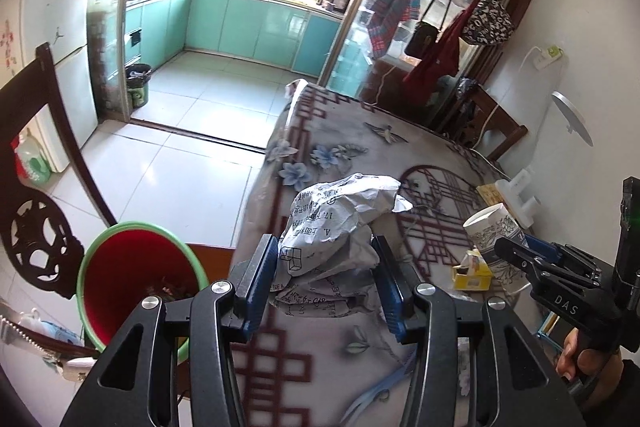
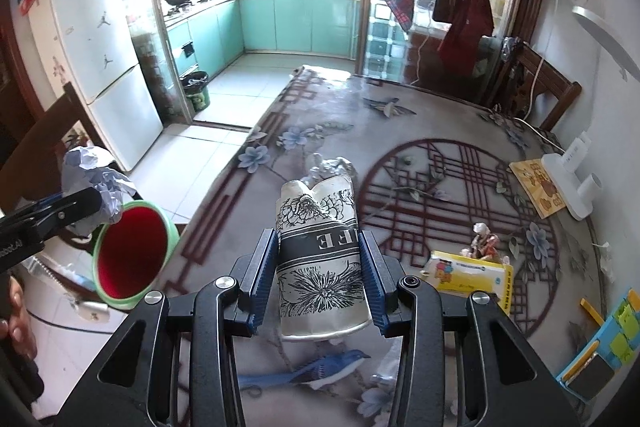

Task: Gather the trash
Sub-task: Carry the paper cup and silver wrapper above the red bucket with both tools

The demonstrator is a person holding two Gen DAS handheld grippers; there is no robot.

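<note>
Left claw (image 1: 326,281) gripping crumpled paper (image 1: 340,223), right claw (image 2: 320,279) clamped on crushed paper cup (image 2: 320,259), both above counter (image 2: 400,155), red bin (image 2: 132,251) beside it

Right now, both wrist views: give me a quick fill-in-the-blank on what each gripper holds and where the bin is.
1. The left gripper is shut on a crumpled ____ of printed paper.
2. The right gripper is shut on a squashed paper ____ with flower prints.
3. The bin beside the table is ____ inside with a green rim.

Missing words: ball; cup; red
</note>
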